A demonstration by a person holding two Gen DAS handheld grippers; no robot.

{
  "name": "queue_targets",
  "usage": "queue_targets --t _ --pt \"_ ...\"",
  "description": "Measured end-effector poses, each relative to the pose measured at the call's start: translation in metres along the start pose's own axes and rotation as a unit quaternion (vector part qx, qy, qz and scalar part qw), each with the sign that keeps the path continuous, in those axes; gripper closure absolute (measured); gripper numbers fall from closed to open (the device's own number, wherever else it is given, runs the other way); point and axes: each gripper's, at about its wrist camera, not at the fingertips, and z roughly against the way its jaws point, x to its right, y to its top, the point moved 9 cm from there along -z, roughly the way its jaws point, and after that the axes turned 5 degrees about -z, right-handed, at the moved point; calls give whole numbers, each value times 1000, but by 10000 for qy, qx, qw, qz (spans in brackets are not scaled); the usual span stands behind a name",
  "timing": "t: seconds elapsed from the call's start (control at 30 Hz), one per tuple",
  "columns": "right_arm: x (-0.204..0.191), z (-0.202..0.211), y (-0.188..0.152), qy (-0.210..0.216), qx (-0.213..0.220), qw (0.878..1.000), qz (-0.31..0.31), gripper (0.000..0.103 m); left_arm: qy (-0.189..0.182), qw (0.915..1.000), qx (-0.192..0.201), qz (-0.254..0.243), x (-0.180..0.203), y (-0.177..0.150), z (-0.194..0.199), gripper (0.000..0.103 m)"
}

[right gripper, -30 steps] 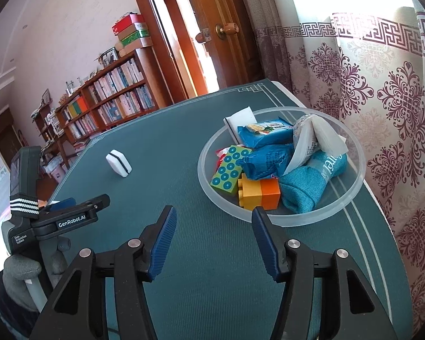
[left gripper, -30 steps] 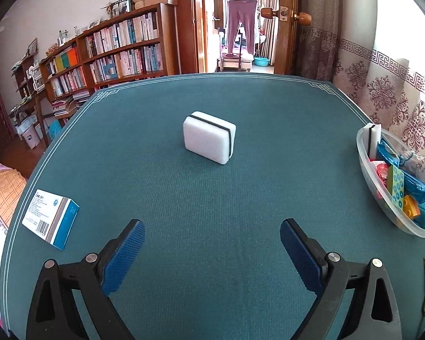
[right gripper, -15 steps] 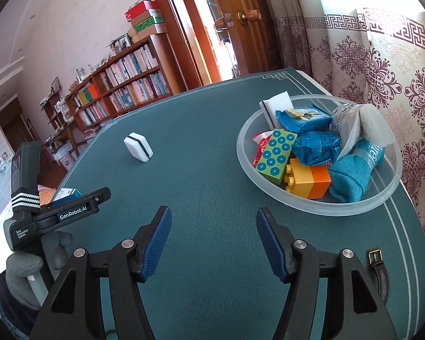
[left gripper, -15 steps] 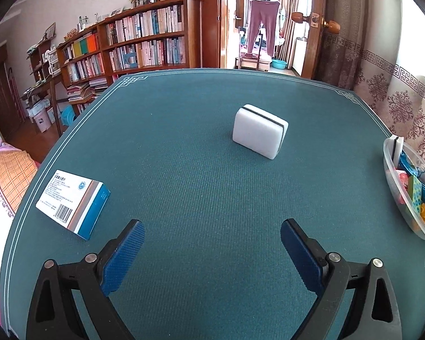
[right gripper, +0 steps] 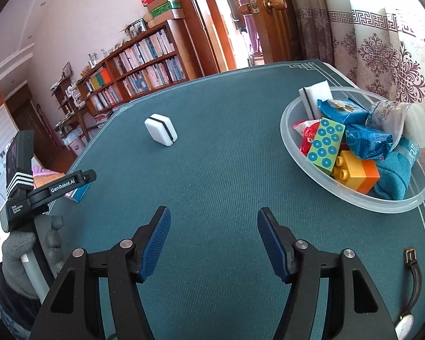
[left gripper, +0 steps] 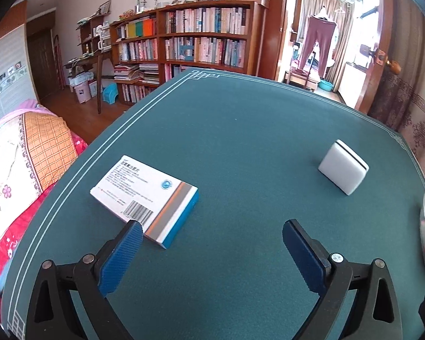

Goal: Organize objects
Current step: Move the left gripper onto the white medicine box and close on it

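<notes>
Your left tool is wide apart and holds nothing, and the medicine box lies slantwise just past its left tip.

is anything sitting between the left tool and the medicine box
Nothing visible. The left tool is open and empty, and the box lies flat on the green cloth just ahead of its left finger. The sponge sits well off to the right.

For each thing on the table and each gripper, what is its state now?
left gripper: open, empty.
right gripper: open, empty.
medicine box: lying flat on table.
white sponge: standing on edge, alone.
plastic bowl: filled with items.
watch: lying near table edge.
</notes>
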Motion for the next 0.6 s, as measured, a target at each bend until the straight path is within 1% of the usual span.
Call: queue_targets --t 0.17,0.3,0.6 --pt "-2 -4 -1 21 -40 10000 1 38 344 9982 -103 475 -31 4 -9 2" --pt "-3 -6 -1 34 -68 10000 -3 38 544 9956 -249 718 -48 8 -21 1" --pt "-4 -12 -4 38 -140 9999 0 38 724 9889 -539 1178 -70 16 -48 1"
